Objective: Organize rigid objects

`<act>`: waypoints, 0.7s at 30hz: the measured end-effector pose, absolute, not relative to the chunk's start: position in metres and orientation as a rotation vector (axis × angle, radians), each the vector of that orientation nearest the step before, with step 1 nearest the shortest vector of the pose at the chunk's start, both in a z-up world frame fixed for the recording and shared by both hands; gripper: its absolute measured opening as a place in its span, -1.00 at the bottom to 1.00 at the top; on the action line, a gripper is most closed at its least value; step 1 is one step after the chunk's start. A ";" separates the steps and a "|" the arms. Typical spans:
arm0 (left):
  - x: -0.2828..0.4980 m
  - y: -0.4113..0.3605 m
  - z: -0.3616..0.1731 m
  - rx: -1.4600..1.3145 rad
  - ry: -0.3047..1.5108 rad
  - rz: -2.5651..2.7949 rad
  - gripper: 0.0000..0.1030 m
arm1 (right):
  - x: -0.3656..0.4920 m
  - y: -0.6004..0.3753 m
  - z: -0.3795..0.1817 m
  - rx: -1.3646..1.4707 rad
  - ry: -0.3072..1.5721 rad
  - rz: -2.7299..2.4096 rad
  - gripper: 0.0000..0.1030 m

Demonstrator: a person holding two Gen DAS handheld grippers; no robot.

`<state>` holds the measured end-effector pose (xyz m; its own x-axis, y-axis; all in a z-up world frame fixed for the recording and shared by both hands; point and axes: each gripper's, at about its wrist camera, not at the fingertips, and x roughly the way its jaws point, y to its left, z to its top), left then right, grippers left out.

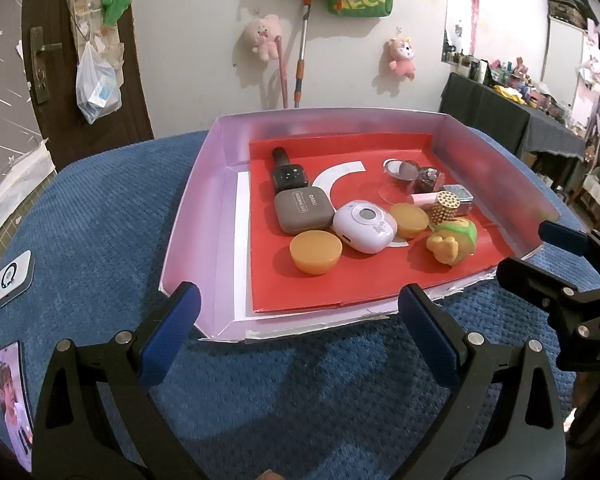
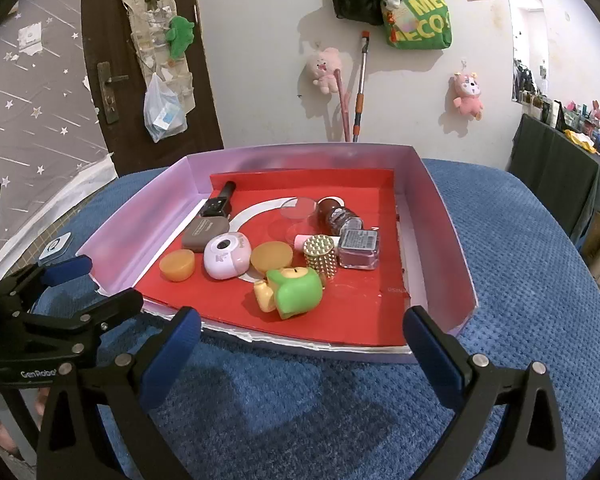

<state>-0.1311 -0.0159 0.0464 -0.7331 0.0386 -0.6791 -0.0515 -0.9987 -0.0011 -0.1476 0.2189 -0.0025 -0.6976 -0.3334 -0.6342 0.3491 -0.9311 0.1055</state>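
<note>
Blue cloth bears the tray [image 1: 204, 216], watch [image 1: 286, 172] pointing away; both jaws spread, empty.

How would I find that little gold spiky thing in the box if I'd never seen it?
Look in the pink-walled box with the red floor on the blue cloth. Toward its right side, behind the green and yellow toy, stands a small gold cylinder, beside a square purple bottle. It alone is metallic gold and covered in studs.
</note>
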 end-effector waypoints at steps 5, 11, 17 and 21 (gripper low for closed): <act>-0.133 -0.016 0.044 -1.143 0.030 2.878 0.96 | -0.148 0.218 -0.003 0.968 0.036 -2.593 1.00; -0.133 -0.017 0.043 -1.143 0.026 2.878 0.96 | -0.148 0.218 -0.003 0.966 0.035 -2.594 1.00; -0.127 -0.016 0.045 -1.137 0.018 2.869 0.96 | -0.147 0.217 -0.002 0.964 0.032 -2.591 1.00; -0.118 -0.016 0.044 -1.144 0.011 2.858 0.96 | -0.142 0.216 -0.001 0.961 0.033 -2.582 1.00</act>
<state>-0.1182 -0.0158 0.0436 -0.7221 0.0560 -0.6895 -0.0615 -0.9980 -0.0166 -0.1418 0.2160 -0.0012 -0.6921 -0.3446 -0.6343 0.3608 -0.9262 0.1094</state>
